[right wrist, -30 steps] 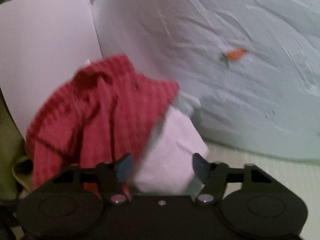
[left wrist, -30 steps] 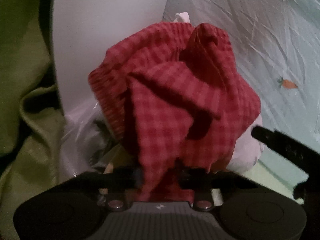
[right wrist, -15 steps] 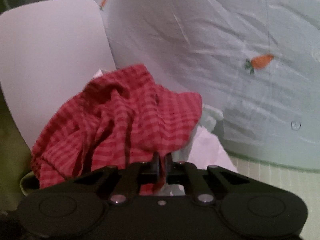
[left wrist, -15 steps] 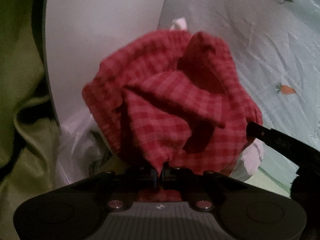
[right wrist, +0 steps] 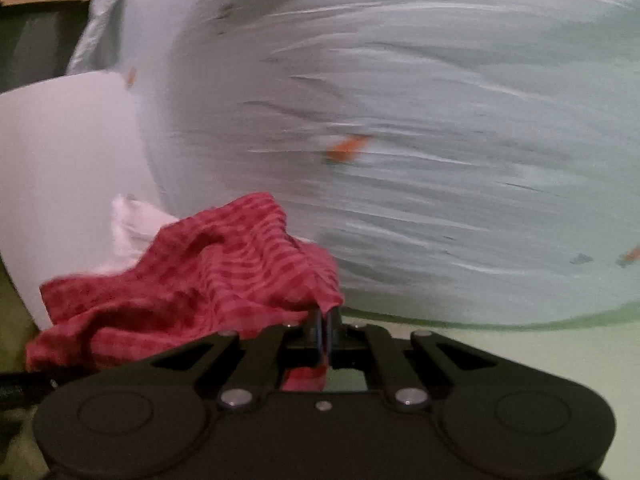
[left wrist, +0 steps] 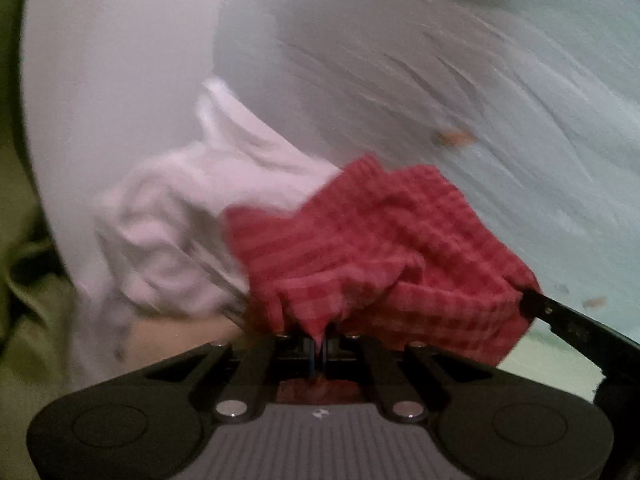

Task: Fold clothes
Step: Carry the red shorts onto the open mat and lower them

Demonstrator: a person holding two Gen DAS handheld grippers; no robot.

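Closest in, the left gripper (left wrist: 319, 344) has its two fingers pressed together on a pinch of the red checked cloth (left wrist: 372, 248). The right gripper (right wrist: 323, 330) does the same: its fingers are squeezed tight on another bit of that cloth (right wrist: 192, 280), and a small red flap hangs down behind them.

So both hands hold one cloth, each at its own spot. In the left view the cloth bunches up just past the fingers and runs off to the right, where the dark tip of the right gripper (left wrist: 532, 304) bites its far edge. The cloth's long way seems to go from one gripper to the other. It is still crumpled, not flat. I think the next job is to pull the two held spots apart so it opens out, then lay it down for folding.

Behind the red cloth, to the left, lies a rumpled white cloth (left wrist: 192, 216). It rests against a smooth white thing (right wrist: 68, 168) that may be a tub or a chair; I cannot tell which. Farther back and to the right spreads a pale sheet (right wrist: 440, 120) with little orange carrots (right wrist: 346, 148) on it. Everything is blurry.
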